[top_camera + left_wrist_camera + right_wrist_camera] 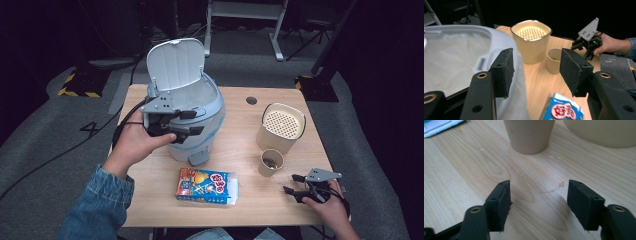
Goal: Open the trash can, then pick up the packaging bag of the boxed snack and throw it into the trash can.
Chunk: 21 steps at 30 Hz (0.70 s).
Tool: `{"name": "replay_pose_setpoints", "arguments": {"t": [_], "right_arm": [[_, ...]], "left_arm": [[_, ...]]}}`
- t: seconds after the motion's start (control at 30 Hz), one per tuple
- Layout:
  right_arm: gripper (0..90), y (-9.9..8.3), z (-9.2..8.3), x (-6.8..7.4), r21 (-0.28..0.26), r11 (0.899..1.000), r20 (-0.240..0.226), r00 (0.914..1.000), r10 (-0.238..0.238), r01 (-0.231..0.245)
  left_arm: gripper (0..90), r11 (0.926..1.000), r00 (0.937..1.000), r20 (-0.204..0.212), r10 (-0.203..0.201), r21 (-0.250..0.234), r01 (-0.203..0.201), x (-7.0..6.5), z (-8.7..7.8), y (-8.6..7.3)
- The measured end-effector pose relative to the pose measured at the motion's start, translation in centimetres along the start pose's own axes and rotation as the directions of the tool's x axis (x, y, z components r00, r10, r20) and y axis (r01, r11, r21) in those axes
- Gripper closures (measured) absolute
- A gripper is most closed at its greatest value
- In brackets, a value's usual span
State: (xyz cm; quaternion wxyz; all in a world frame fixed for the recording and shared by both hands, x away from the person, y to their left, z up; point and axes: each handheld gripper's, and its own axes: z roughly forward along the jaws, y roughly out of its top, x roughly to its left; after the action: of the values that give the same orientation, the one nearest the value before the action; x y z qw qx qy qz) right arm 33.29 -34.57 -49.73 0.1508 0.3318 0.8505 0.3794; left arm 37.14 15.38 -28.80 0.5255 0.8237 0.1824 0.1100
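While the left gripper (186,122) hovered open-jawed at the open bin (200,100), the right gripper (298,184), likewise empty, faced the paper cup (270,162), probably needing a forward reach to grasp it.

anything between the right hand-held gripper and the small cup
Nothing: bare wood of the table runs from the open right hand-held gripper to the cup, as the right gripper view shows.

Dark studio-like lab: lone wooden table (250,200), grey carpet (45,130), hazard-striped stand base (77,85), floor cables (55,155).
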Motion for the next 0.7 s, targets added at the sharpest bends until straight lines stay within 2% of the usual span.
{"name": "replay_pose_setpoints", "arguments": {"t": [0.1, 0.2, 0.23, 0.4, 0.5, 0.57, 0.67, 0.7], "right_arm": [[39.6, 0.3, -0.3, 0.5, -0.013, 1.0, -0.02, 0.9997, -0.017, 0.017], [40.9, 1.2, -0.8, 1.8, -0.029, 0.999, -0.056, 0.9977, -0.039, 0.037], [40.8, 1.4, -0.8, 2.1, -0.033, 0.999, -0.063, 0.9971, -0.044, 0.042], [40.9, 2.4, -0.9, 3.5, -0.057, 0.997, -0.107, 0.9921, -0.065, 0.059], [39.8, 3.0, -0.8, 4.5, -0.074, 0.995, -0.141, 0.9873, -0.073, 0.063], [38.8, 3.5, -0.6, 5.3, -0.081, 0.994, -0.164, 0.9829, -0.084, 0.071], [38.8, 3.9, -0.5, 5.7, -0.094, 0.992, -0.174, 0.9802, -0.095, 0.079], [37.3, 4.4, -0.3, 6.2, -0.095, 0.992, -0.192, 0.9764, -0.1, 0.082]], "left_arm": [[42.1, 1.0, 1.0, -0.002, 0.008, 0.001, -0.008, -0.7, -0.5, -0.7], [40.7, 1.0, 0.9999, -0.011, 0.0, 0.007, 0.0, -1.6, -1.0, -2.2], [40.7, 1.0, 0.9999, -0.011, 0.0, 0.007, 0.0, -1.6, -1.0, -2.2], [39.8, 0.9999, 0.9996, -0.027, 0.001, 0.011, -0.001, -2.0, -1.3, -4.3], [38.1, 0.9999, 0.9995, -0.03, -0.002, 0.011, 0.003, -2.0, -1.3, -5.8], [37.8, 0.9999, 0.9988, -0.048, -0.004, 0.013, 0.004, -1.9, -1.3, -6.8], [37.9, 0.9996, 0.9978, -0.064, -0.013, 0.022, 0.015, -1.9, -1.3, -8.6], [38.2, 0.9995, 0.9975, -0.068, -0.021, 0.023, 0.022, -1.9, -1.3, -9.3]]}}
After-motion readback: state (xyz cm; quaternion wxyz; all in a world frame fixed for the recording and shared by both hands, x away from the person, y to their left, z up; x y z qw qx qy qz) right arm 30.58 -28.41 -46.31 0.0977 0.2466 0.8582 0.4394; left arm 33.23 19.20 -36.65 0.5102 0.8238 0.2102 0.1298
